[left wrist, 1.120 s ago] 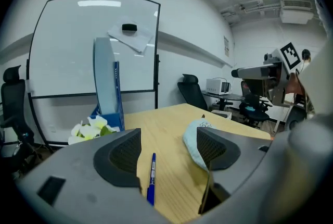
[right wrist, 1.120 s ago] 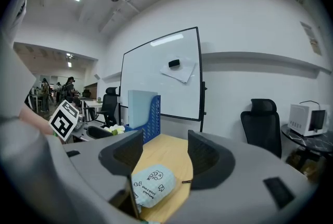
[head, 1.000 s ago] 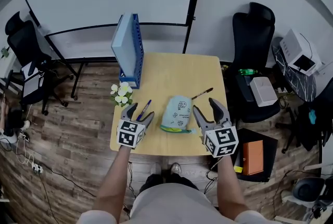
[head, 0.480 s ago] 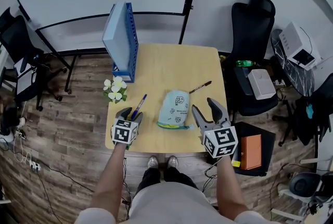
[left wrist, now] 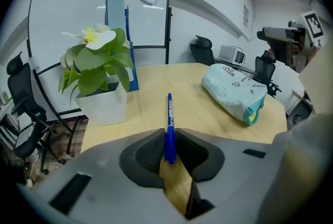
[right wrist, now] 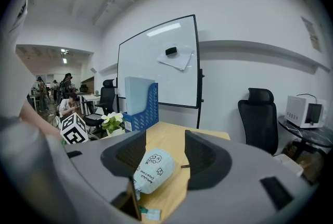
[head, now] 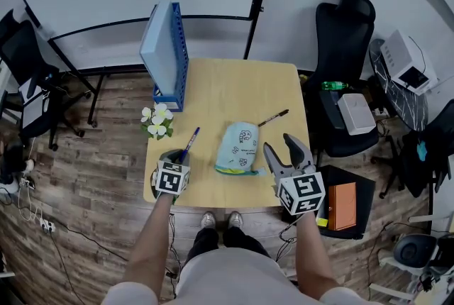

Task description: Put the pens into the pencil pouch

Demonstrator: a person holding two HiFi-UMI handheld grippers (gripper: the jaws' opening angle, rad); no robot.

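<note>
Head view: the pale wooden bench (head: 234,94) carries everything. The soft light-blue printed fabric pencil pouch (head: 238,147) lies near its front edge, teal-trimmed end toward me. It looks limp and light, so I judge it wants pinning by that rim while a pen goes in. My right tongs (head: 279,147) hang spread and empty just beside it. My left tongs (left wrist: 167,138) are clenched on the tail of the slim blue plastic pen (left wrist: 169,113), which is stiff, light and slick, so it may pivot. A dark pen (head: 273,118) lies beyond the pouch.
</note>
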